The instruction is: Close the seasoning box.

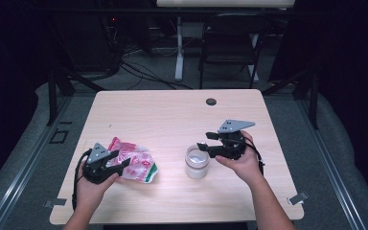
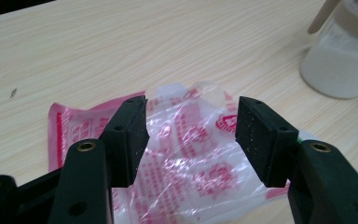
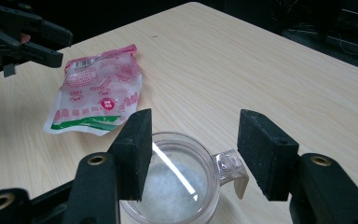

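The work looks barely begun: neither tool has taken hold of anything. The left gripper [image 1: 123, 163] hovers over 1 crinkled pink-and-clear bag [image 2: 191, 154] lying flat at the table's [image 1: 172, 110] near-left, jaws spread wide with nothing between them. The right gripper [image 1: 202, 144] stands just above 1 clear cup [image 3: 182, 182] (white powder inside, handle toward the right jaw) near the table's middle, its jaws equally wide apart and empty. Still to do, as I judge it: grip the bag, steady the cup. Count: 2 grippers, 1 bag, 1 cup.
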